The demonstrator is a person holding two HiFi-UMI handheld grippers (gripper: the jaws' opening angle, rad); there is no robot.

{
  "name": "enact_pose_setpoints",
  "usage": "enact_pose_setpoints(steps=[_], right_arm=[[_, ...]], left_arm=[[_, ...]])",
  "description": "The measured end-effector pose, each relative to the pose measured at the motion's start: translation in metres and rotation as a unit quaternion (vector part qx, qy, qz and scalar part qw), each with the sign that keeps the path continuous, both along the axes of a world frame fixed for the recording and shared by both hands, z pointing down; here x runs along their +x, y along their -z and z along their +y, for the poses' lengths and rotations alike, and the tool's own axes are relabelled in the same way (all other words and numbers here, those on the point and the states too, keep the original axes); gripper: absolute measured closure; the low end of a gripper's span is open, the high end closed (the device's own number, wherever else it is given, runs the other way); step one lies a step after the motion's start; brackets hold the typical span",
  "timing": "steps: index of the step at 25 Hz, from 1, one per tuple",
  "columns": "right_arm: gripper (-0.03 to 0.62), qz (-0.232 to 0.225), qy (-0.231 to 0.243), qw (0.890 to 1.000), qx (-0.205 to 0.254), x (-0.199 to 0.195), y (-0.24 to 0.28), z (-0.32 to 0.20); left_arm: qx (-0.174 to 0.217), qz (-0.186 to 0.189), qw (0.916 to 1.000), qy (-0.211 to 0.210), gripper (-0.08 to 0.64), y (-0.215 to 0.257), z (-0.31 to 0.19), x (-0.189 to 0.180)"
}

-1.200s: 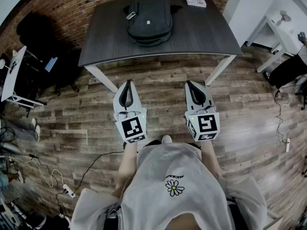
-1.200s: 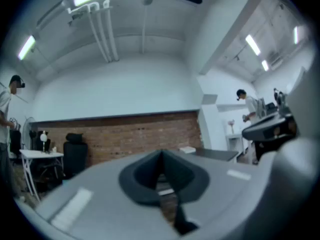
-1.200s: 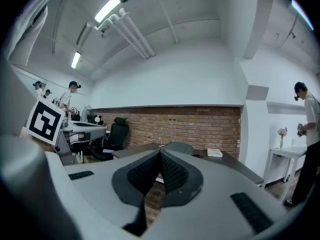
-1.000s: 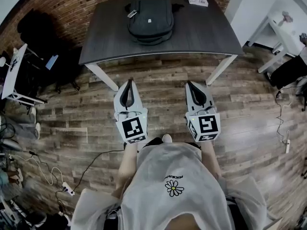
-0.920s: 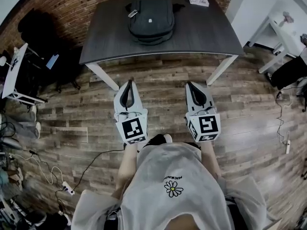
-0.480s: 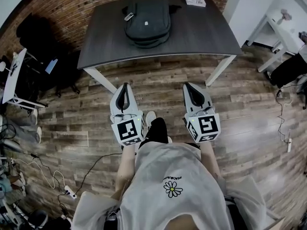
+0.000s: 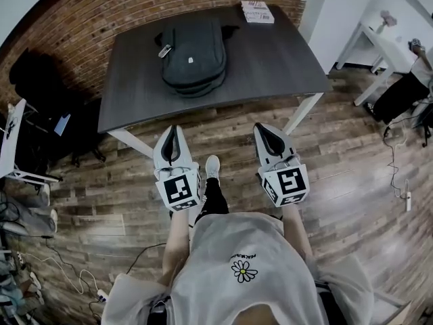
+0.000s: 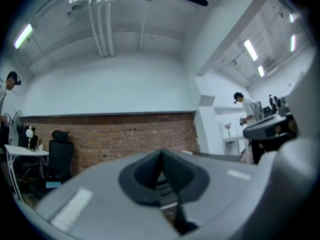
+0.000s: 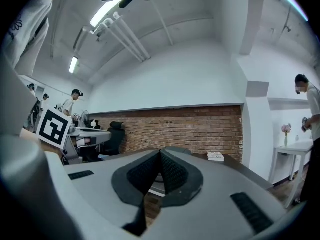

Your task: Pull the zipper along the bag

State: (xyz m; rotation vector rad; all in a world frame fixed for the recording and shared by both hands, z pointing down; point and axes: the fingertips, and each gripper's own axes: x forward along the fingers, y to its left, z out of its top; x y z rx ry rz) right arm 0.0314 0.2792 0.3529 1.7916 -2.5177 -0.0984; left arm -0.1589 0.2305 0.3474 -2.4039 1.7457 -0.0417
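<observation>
Bag (image 7: pixel 199 42) on desk (image 7: pixel 277 59), grippers short of it
Left gripper (image 7: pixel 171 128), right gripper (image 7: pixel 262 127) both closed, empty (bag's white label (image 7: pixel 191 59) probably a logo, unreadable).

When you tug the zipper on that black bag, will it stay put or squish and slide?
Probably squish: the bag looks like soft fabric, lying flat and slightly slumped. It may also slide, since the table top looks smooth and nothing pins it.
</observation>
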Motion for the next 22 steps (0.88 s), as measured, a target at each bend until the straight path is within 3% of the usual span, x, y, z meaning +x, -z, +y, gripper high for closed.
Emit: enact_pose_setpoints(steps=[22], right_arm=[[0.592,-0.009,-0.015,1.0,-0.021,-0.016,0.021,-0.287]], left_arm=[[-0.008,-0.004,0.9997,-0.022,0.555,0.021,-0.285,-0.02]])
